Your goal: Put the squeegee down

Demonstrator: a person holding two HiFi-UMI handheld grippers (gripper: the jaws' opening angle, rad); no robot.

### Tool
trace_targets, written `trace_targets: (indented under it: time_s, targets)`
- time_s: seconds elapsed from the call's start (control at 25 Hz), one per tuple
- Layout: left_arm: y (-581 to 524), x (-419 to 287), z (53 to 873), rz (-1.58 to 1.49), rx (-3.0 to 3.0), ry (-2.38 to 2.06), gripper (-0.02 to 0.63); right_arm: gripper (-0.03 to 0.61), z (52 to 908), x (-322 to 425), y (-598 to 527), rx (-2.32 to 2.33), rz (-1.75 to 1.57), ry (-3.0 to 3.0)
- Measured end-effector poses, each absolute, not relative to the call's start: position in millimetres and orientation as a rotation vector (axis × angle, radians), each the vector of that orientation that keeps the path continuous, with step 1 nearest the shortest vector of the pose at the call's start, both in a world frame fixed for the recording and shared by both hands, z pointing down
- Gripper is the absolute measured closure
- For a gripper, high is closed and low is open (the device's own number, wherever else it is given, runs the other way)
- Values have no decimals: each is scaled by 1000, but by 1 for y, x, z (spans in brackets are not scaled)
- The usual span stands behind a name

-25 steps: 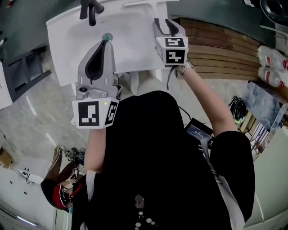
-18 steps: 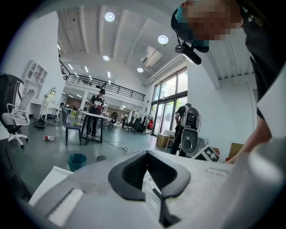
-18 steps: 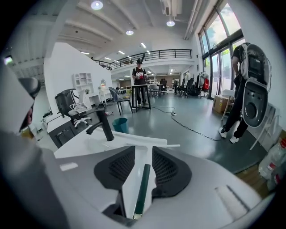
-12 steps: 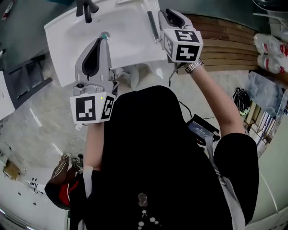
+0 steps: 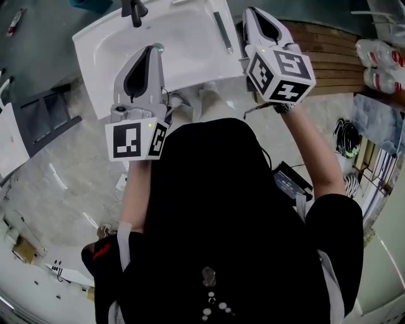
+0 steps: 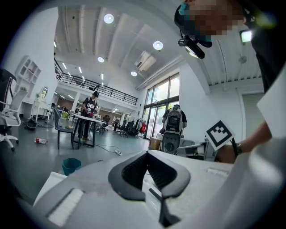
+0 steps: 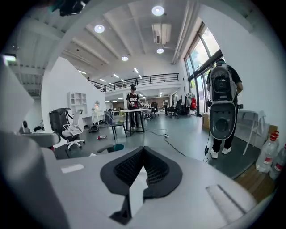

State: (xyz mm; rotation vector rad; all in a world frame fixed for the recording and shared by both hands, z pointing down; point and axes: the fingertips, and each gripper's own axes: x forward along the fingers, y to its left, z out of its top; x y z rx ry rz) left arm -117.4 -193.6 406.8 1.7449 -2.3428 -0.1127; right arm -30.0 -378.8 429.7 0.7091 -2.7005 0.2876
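The squeegee (image 5: 223, 31), a thin grey bar, lies along the right rim of the white sink (image 5: 190, 66), free of both grippers. My right gripper (image 5: 252, 11) hangs above and just right of it. Its jaws have just been closing and now stand shut, with nothing between them (image 7: 143, 150). My left gripper (image 5: 154, 49) hovers over the basin near the drain, shut and empty (image 6: 147, 153). Both gripper views look out over the room, so the squeegee is hidden in them.
A dark faucet (image 5: 134, 9) stands at the sink's far edge. Wooden slats (image 5: 329, 50) and water bottles (image 5: 380, 60) lie to the right. A person with a backpack rig (image 7: 222, 103) stands beyond the sink, and another stands at a table (image 6: 89, 116).
The right gripper has lifted up and away from the squeegee and its jaws have gone from open to shut. The squeegee stays on the sink rim. The left gripper has shifted a little.
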Motion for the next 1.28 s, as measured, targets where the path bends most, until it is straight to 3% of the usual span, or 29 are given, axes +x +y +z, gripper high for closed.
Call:
trace_targets:
  time_s: [0.72,1.28]
  targets:
    - [-125,-133,337,-169,1887,-2447,612,577,321,-45,-251,555,251,-3028]
    - [-104,-134,322,-159,1947,-2459,612,577,302,-55,-205,447,168,-3081]
